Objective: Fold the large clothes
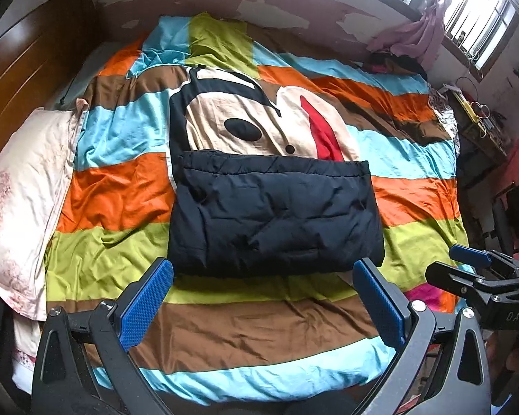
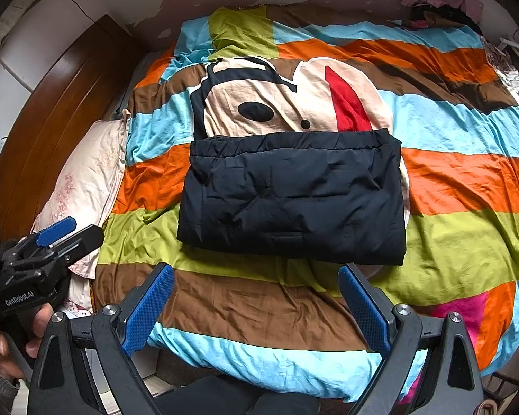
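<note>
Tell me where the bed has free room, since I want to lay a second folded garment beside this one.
Free: the striped cover right of the folded dark garment, and the brown band between it and the near edge. Left is tighter, bordered by the pillow.

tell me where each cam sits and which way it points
Left wrist: on the left gripper, facing across the bed at the dark garment; right gripper at its right edge.
Right wrist: on the right gripper, same heading; left gripper and hand at lower left.
Shared: garment, bed, pillow, both grippers open and empty.
</note>
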A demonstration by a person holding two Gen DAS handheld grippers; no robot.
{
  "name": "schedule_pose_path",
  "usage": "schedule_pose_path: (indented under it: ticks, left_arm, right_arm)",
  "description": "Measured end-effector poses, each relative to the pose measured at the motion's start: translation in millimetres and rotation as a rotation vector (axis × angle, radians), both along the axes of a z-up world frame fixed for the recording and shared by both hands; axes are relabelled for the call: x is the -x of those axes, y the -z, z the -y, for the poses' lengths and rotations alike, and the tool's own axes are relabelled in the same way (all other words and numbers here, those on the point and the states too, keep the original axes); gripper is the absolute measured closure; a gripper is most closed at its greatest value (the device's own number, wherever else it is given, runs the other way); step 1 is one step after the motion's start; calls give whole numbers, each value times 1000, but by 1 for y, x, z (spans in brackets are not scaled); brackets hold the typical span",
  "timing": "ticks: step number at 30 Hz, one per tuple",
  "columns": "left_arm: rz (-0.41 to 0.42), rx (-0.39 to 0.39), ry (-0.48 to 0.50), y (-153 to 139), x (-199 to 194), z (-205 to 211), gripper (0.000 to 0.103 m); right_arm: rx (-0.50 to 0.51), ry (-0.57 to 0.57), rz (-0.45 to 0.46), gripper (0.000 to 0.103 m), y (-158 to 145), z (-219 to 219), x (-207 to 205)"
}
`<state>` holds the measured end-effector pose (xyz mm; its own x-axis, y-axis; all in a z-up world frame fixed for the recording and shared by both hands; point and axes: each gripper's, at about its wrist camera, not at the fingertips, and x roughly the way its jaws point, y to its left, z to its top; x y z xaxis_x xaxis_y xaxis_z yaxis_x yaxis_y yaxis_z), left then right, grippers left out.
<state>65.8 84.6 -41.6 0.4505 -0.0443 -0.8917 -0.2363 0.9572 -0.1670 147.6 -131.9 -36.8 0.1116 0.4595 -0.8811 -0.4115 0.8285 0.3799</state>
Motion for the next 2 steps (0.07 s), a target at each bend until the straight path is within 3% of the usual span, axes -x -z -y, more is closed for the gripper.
schedule_pose_path:
  ticks: [2]
  left_arm:
    - [-2, 0, -2, 0, 1, 1, 1]
  right_arm:
    - [1, -2, 1, 7, 0, 2, -1]
